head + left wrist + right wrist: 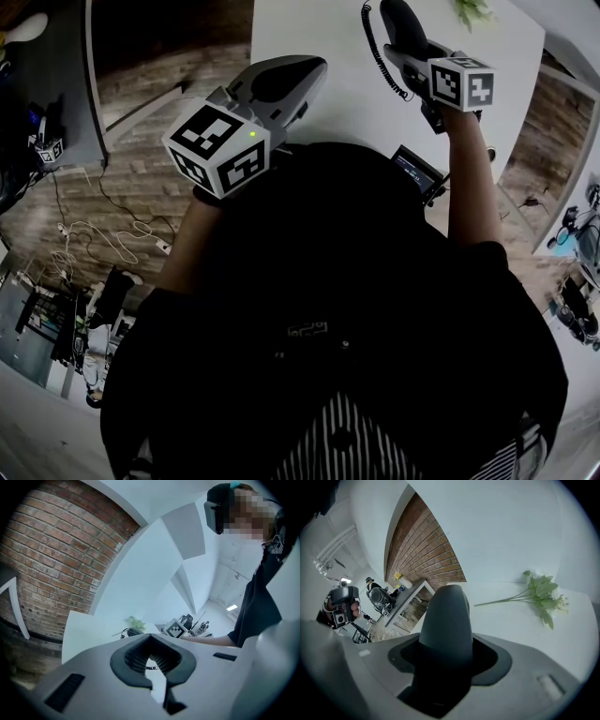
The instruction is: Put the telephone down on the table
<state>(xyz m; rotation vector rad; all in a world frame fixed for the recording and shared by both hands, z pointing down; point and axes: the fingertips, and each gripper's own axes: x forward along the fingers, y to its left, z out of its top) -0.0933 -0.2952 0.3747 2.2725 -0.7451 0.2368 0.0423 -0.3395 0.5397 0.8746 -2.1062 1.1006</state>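
My right gripper (pixel 427 70) is shut on the dark grey telephone handset (pixel 403 30) and holds it above the white table (pixel 328 37). The handset's coiled cord (pixel 377 54) hangs down on its left. In the right gripper view the handset (pixel 446 620) sticks up from between the jaws, over the table (pixel 511 620). The phone's base (pixel 418 172), with a small screen, sits at the table's near edge by my right forearm. My left gripper (pixel 281 82) hovers over the table's left edge, shut and empty. In its own view the left gripper (pixel 151 641) has its pads nearly touching, with nothing between them.
A sprig of green artificial flowers (pixel 541 592) lies on the table beyond the handset, and the flowers (pixel 473 11) lie at its far edge in the head view. A grey desk (pixel 56 94) stands at the left. Loose cables (pixel 80 246) trail over the wooden floor.
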